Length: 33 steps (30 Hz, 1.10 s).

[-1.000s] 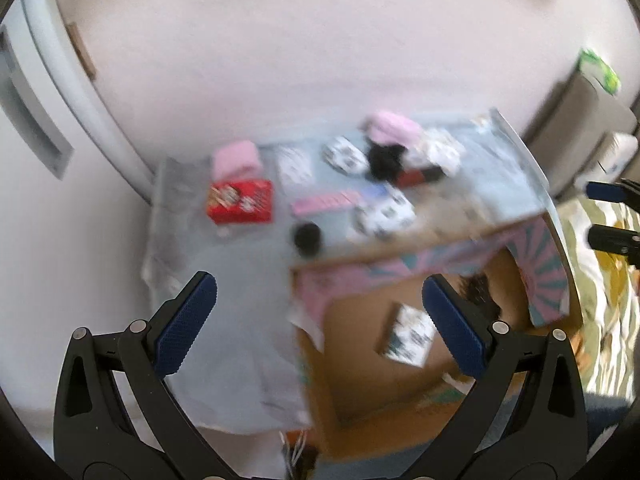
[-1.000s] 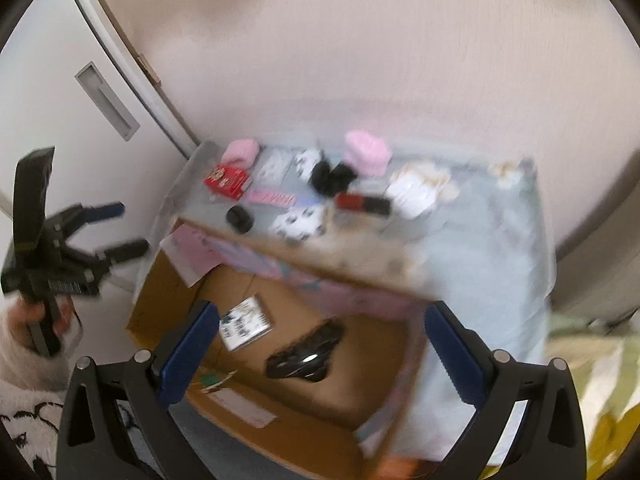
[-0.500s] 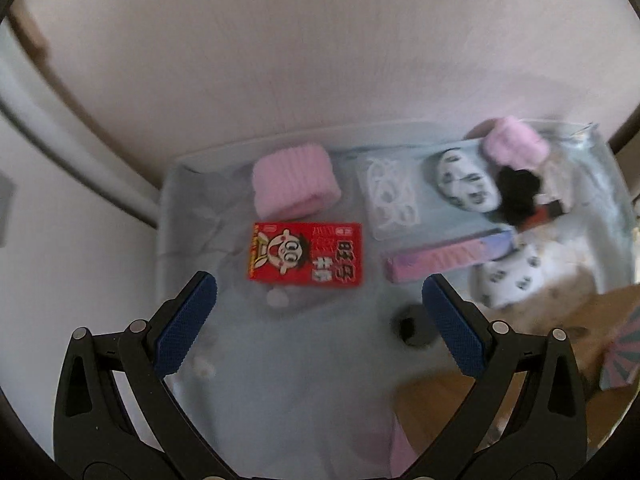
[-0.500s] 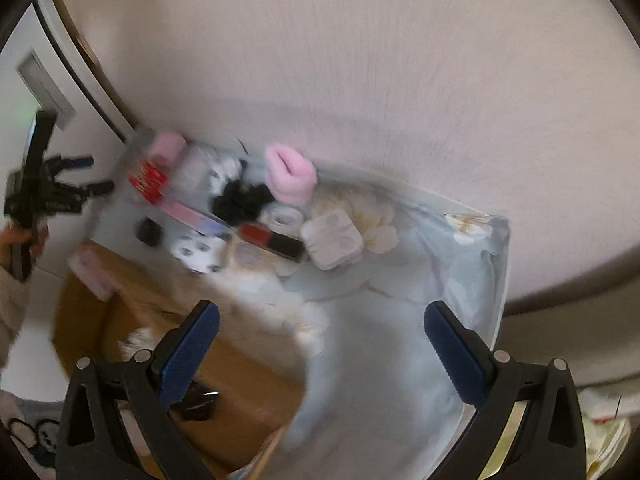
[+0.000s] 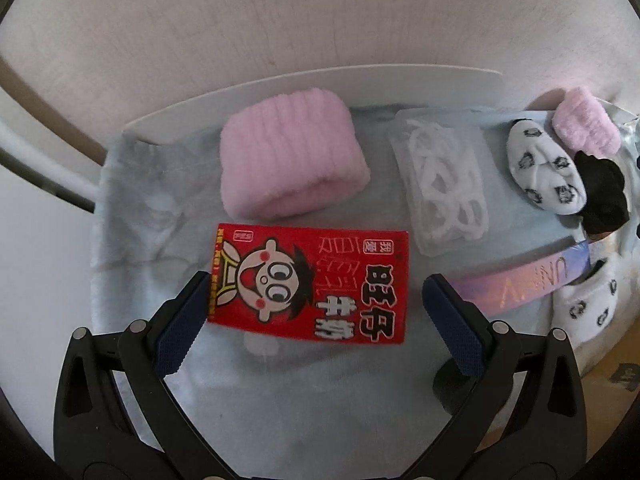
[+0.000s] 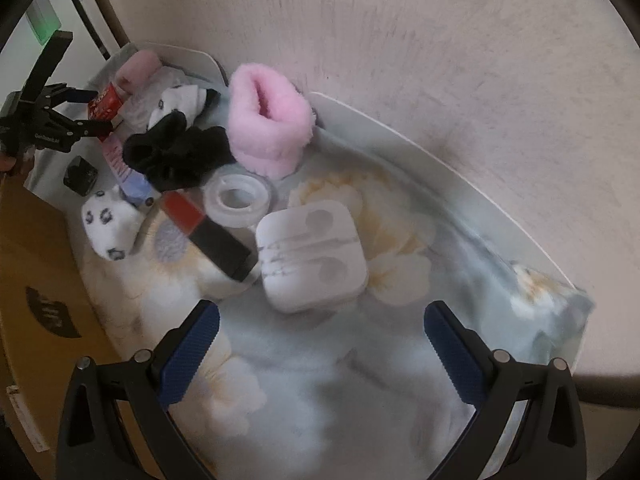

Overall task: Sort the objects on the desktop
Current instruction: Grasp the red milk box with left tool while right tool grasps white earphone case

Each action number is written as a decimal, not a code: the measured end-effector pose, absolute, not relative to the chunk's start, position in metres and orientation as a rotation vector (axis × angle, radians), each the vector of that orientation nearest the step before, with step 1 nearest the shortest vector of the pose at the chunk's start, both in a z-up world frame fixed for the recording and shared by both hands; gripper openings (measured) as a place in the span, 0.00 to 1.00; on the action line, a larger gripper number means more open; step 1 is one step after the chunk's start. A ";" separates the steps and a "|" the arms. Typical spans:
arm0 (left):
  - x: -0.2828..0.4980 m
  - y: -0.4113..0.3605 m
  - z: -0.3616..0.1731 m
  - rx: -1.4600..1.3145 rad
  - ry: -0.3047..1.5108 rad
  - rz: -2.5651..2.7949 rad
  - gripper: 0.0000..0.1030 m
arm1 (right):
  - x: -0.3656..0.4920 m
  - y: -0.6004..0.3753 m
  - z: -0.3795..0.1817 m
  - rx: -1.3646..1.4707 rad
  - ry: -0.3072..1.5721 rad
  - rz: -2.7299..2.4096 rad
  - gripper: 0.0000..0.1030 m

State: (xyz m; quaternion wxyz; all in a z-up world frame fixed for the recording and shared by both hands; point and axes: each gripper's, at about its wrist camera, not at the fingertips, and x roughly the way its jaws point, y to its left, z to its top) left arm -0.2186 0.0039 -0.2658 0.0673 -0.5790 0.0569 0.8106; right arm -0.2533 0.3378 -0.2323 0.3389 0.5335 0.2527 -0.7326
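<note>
My left gripper [image 5: 316,312] is open, its fingers on either side of a red snack packet [image 5: 310,282] lying flat on the cloth-covered desk; it also shows in the right wrist view [image 6: 86,114]. My right gripper [image 6: 320,344] is open and empty just in front of a white earphone case [image 6: 312,254]. A pink wristband [image 5: 292,164] lies behind the packet. A clear bag of white rings [image 5: 444,188], spotted white socks [image 5: 546,172], a black scrunchie [image 6: 176,154], a pink fluffy cuff [image 6: 270,124], a tape roll [image 6: 238,198] and a red-black tube [image 6: 208,234] lie around.
A brown cardboard box [image 6: 36,276] stands against the desk's left front edge. A purple strip box [image 5: 528,280] and a small black cube [image 6: 80,176] lie near it. The wall [image 6: 440,40] runs close behind the desk.
Both grippers moved away from the cardboard box and closer to the desk. The left one now straddles the red packet; the right one came up to the white case.
</note>
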 end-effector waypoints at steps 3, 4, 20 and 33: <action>-0.218 0.003 -0.270 -1.741 0.154 2.446 1.00 | -0.255 0.334 -0.240 1.353 0.728 -1.904 0.98; -0.218 0.002 -0.270 -1.738 0.149 2.448 1.00 | -0.255 0.333 -0.241 1.342 0.744 -1.903 0.98; -0.197 0.002 -0.274 -1.665 0.131 2.465 0.85 | -0.253 0.339 -0.243 1.303 0.660 -1.888 0.57; -0.160 -0.013 -0.226 -1.608 0.072 2.521 0.85 | -0.239 0.390 -0.215 1.423 0.464 -2.026 0.57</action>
